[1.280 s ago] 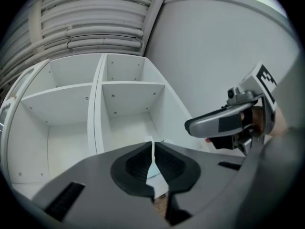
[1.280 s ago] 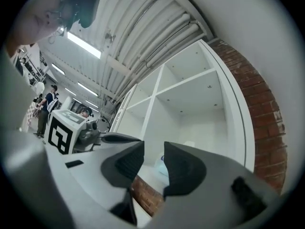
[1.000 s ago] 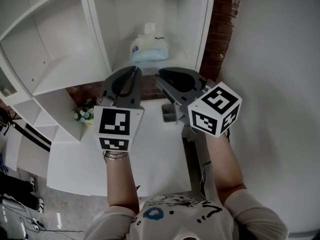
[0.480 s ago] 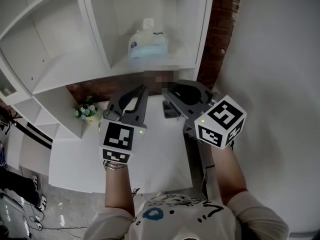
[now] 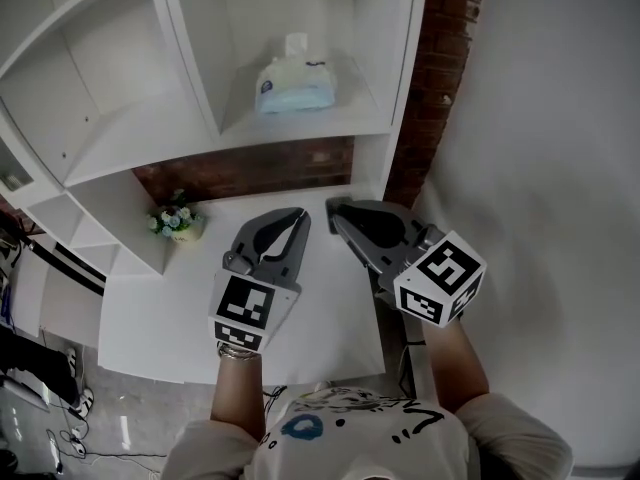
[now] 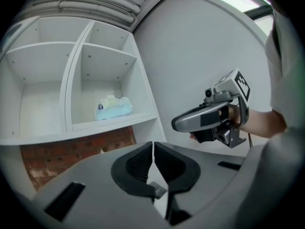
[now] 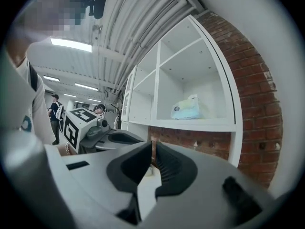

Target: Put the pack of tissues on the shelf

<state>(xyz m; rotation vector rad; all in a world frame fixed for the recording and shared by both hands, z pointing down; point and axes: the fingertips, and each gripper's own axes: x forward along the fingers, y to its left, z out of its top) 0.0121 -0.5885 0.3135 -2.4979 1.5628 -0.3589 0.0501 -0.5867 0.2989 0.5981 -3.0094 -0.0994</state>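
The pack of tissues [image 5: 293, 86], pale blue with a white tuft on top, lies in the right-hand shelf compartment; it also shows as the pack [image 6: 113, 109] and the pack [image 7: 186, 108] in the two gripper views. Both grippers hang below the shelf over the white table, well away from the pack. My left gripper [image 5: 300, 214] is shut and empty, its tips [image 6: 153, 146] touching. My right gripper [image 5: 336, 208] has just been closing with nothing between its jaws, and its jaws [image 7: 153, 143] now stand shut.
The white shelf unit [image 5: 300, 130] stands against a brick wall [image 5: 250, 170]. A small pot of flowers [image 5: 177, 224] sits at the table's [image 5: 170, 318] far left. A plain white wall [image 5: 560, 168] runs along the right. People stand far off in the right gripper view.
Both grippers have come down and back from the shelf front to just above the table. The right jaws have closed. The tissue pack stays on the shelf.
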